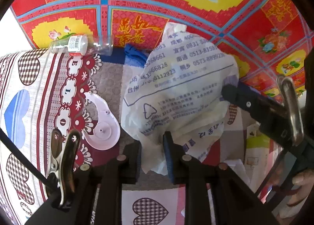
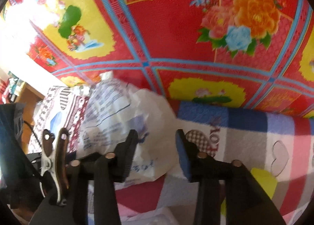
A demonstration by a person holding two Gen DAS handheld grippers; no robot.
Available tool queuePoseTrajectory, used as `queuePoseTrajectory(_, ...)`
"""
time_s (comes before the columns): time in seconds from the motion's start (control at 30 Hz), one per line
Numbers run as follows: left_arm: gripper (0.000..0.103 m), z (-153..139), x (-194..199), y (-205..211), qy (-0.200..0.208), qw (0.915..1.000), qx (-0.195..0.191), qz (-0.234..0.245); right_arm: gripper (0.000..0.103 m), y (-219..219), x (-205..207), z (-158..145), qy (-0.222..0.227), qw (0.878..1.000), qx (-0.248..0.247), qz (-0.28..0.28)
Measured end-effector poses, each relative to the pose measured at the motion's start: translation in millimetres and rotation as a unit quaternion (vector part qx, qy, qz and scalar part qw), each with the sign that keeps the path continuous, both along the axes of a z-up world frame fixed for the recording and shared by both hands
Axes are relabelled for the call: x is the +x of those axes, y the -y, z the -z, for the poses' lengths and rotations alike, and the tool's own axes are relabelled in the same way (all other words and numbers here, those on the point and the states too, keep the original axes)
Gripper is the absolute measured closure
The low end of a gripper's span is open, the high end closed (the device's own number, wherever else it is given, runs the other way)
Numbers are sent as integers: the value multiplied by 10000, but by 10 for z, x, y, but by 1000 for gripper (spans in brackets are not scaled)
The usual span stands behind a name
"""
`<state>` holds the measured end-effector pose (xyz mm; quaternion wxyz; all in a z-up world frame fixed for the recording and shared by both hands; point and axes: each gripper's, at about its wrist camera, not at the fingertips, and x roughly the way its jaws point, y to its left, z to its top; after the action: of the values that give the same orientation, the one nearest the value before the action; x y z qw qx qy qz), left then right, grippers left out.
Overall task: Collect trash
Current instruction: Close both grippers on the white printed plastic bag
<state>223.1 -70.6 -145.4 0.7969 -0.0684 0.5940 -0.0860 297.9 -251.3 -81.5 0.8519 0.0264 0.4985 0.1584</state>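
A white printed plastic bag (image 1: pixel 176 91) stood crumpled on a heart-patterned quilt (image 1: pixel 23 95), its lower edge pinched between the narrowed pads of the left gripper (image 1: pixel 152 156). The right gripper (image 2: pixel 155 148) stood with its jaws apart beside the same bag, its left pad against the plastic, the other clear of it; nothing was held there. The collecting looked barely begun: a clear empty bottle (image 1: pixel 78 45) lay on its side at the quilt's far edge, and a pale plastic lid-like piece (image 1: pixel 102 124) rested just left of the bag, both outside it. Whether anything was already inside the bag could not be told. Behind, a red floral sheet (image 2: pixel 172 28) rose close, hemming in the far side. To the left the quilt dropped off at its edge; open room lay mainly on the quilt's near side, toward the person's hand (image 1: pixel 298 191).
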Motion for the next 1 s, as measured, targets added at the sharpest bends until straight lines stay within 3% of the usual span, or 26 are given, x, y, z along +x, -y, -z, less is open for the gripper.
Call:
queuePoseTrajectory(0.27,62,84,16,63,76,10000,-34,-17,47,-151,176,209,-316,9989,-269,-205)
queuePoseTrajectory(0.3,61,84,24,83,78,10000,-36,-42,56,-160,181,217,-398,9988,-197,-223)
queuePoseTrajectory(0.4,60,70,68,147,81,9999,-29,-106,70,-210,175,220,-421,9985,-204,-269)
queuePoseTrajectory(0.47,68,64,72,156,72,9999,-52,-139,81,-229,145,208,-427,9985,-146,-310)
queuePoseTrajectory(0.67,83,-18,121,97,127,9997,-140,-177,90,-240,1,120,-361,9990,80,-244)
queuePoseTrajectory(1.0,86,-323,-259,-17,449,9988,-87,-187,93,-102,-405,-262,43,9987,380,-330)
